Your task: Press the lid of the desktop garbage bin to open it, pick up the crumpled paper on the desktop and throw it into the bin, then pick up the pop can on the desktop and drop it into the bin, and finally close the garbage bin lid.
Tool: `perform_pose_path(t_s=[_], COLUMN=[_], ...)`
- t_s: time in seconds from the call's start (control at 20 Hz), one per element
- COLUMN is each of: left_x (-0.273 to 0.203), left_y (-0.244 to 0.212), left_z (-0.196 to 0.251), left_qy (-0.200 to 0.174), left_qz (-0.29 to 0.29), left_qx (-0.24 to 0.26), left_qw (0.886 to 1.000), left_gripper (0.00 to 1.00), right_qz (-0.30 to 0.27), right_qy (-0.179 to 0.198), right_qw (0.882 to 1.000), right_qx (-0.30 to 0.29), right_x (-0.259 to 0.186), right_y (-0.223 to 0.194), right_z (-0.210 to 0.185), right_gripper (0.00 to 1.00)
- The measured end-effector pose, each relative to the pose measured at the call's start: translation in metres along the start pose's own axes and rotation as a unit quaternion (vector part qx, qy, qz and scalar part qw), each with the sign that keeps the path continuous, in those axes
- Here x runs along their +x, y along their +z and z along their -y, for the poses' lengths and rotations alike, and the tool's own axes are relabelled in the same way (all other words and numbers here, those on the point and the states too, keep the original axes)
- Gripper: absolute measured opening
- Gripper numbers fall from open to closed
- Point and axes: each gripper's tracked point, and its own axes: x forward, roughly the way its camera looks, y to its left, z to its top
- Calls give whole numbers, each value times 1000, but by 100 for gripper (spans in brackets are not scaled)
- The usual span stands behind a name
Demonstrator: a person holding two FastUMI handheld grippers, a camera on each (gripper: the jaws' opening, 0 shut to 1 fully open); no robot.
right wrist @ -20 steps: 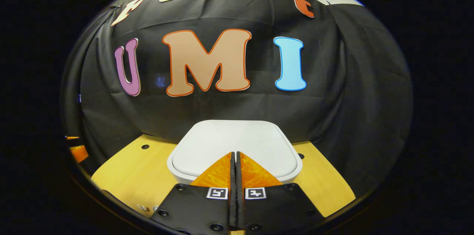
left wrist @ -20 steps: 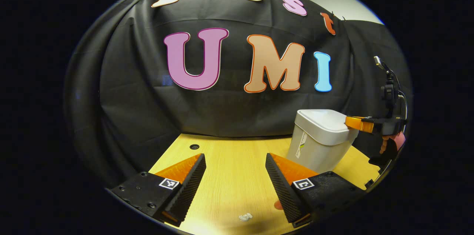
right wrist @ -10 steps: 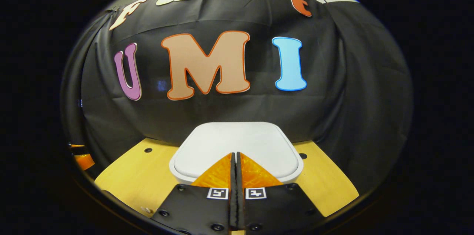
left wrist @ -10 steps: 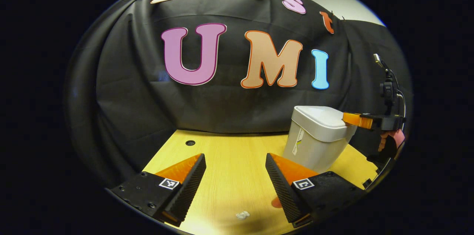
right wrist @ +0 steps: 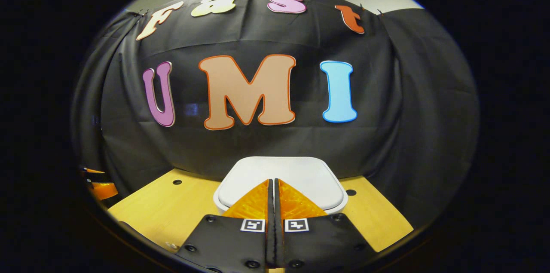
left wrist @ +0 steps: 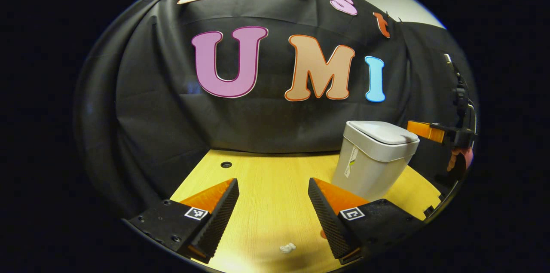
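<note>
A pale wooden worktop (left wrist: 275,187) runs back to the booth's black cloth wall (left wrist: 163,109), with round holes cut near its far edge. Toward its right end, in the left gripper view, stands the white desktop garbage bin (left wrist: 365,170), upright, a label strip down its side, its lid (left wrist: 382,132) lying flat and closed on top. In the right gripper view the same lid (right wrist: 296,174) sits directly ahead and just below the camera.

The left hand-held gripper (left wrist: 273,197) hangs low over the near part of the worktop, its two fingers spread wide with bare wood between them. The right hand-held gripper (right wrist: 273,195) has its fingers pressed together with nothing between them, their tips over the near edge of the lid; whether they touch it cannot be told. From the left gripper view, that right hand-held gripper (left wrist: 423,130) shows at the far right, level with the bin's top and just beside it, a hand (left wrist: 459,159) gripping it from below.

The crumpled paper (left wrist: 287,247), a small white wad, lies on the worktop near the front edge, between the left fingers and well apart from the bin.
</note>
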Motion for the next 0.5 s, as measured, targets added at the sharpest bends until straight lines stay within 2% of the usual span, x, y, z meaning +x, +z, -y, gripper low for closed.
perform_pose_path(t_s=[0.2, 0.5], left_x=[-2, -4], left_y=[-14, -45], left_z=[-3, 5], left_qy=[-2, -30], left_qz=[-13, -39], left_qx=[-5, -3], left_qw=[1000, 999], left_gripper=[95, 95], right_qz=[2, -23], right_qy=[2, 14], right_qw=[1000, 1000], right_qx=[-13, 15], right_x=[-31, -65], right_y=[-5, -32], right_z=[-9, -27], right_gripper=[2, 3])
